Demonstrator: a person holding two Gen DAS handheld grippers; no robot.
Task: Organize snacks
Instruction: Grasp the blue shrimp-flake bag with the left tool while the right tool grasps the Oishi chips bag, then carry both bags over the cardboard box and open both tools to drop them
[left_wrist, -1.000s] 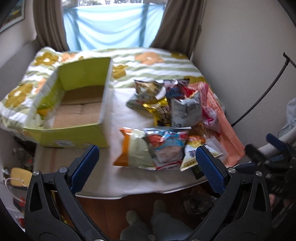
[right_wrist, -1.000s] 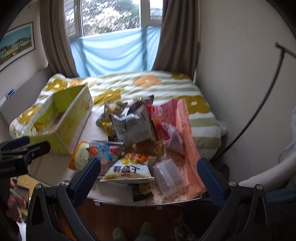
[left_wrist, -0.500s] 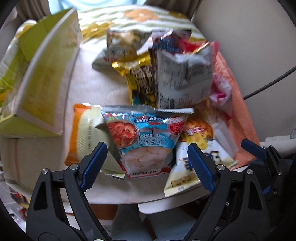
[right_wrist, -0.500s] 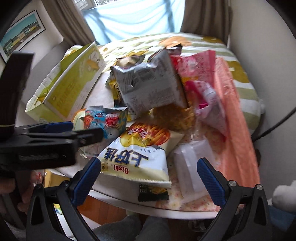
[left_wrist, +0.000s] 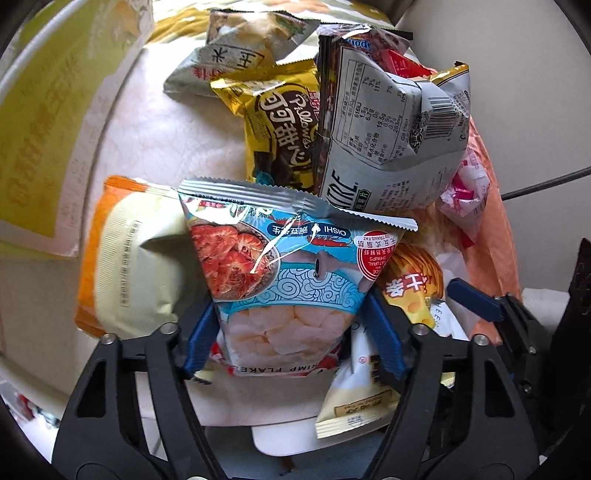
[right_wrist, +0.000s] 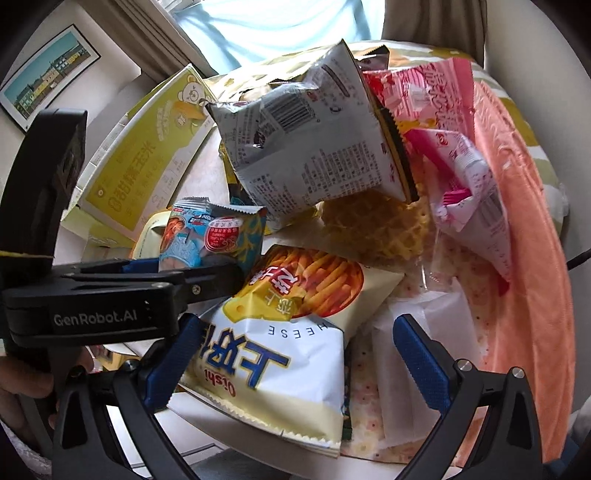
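A pile of snack bags lies on a round table. My left gripper (left_wrist: 291, 336) has its blue fingers on both sides of the blue shrimp flakes bag (left_wrist: 284, 269) and pinches its lower end; the bag also shows in the right wrist view (right_wrist: 207, 236). My right gripper (right_wrist: 295, 354) is open around the white and yellow Oishi cheese sticks bag (right_wrist: 280, 332) at the table's near edge, not squeezing it. An open yellow-green cardboard box (right_wrist: 147, 162) stands left of the pile.
Behind lie a grey bag (left_wrist: 388, 125), a gold Pillows bag (left_wrist: 280, 122), an orange-edged bag (left_wrist: 129, 254), pink packets (right_wrist: 461, 170) and waffle biscuits (right_wrist: 373, 225). An orange cloth (right_wrist: 524, 229) covers the table's right side. A bed stands behind.
Both grippers have dropped down and forward to the pile. My left gripper has closed onto the shrimp flakes bag. My right gripper has come around the cheese sticks bag.
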